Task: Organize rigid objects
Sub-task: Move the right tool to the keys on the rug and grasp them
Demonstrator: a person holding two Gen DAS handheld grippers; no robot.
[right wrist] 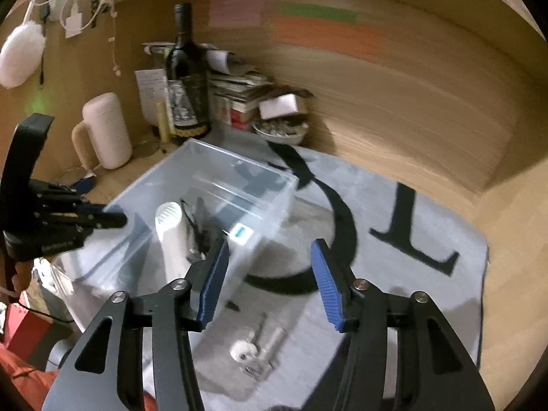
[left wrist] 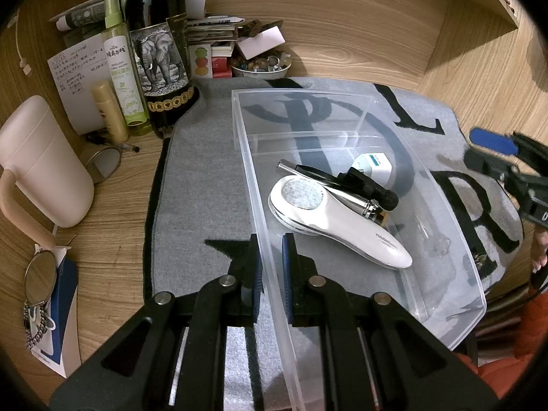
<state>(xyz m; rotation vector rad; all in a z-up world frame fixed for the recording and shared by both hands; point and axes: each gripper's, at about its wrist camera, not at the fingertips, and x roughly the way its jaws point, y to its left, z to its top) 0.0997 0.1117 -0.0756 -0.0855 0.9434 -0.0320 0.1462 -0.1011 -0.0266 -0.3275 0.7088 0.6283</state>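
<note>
A clear plastic bin (left wrist: 445, 311) sits on a grey mat (left wrist: 205, 178). My left gripper (left wrist: 272, 274) is shut on the bin's left wall. Inside lie a white handheld device (left wrist: 339, 219), a silver-and-black pen-like tool (left wrist: 342, 188) and a small white box (left wrist: 373, 166). The bin also shows in the right wrist view (right wrist: 239, 171), with the white device (right wrist: 171, 236) inside. My right gripper (right wrist: 270, 281) is open and empty above the mat, right of the bin. A bunch of keys (right wrist: 257, 349) lies on the mat below it.
A dark wine bottle (left wrist: 161, 54), a green spray bottle (left wrist: 120, 68), a pink jug (left wrist: 44, 161), papers and a bowl of small items (left wrist: 262, 65) crowd the back left corner. A mirror (left wrist: 41, 277) lies left. Wooden walls enclose the desk.
</note>
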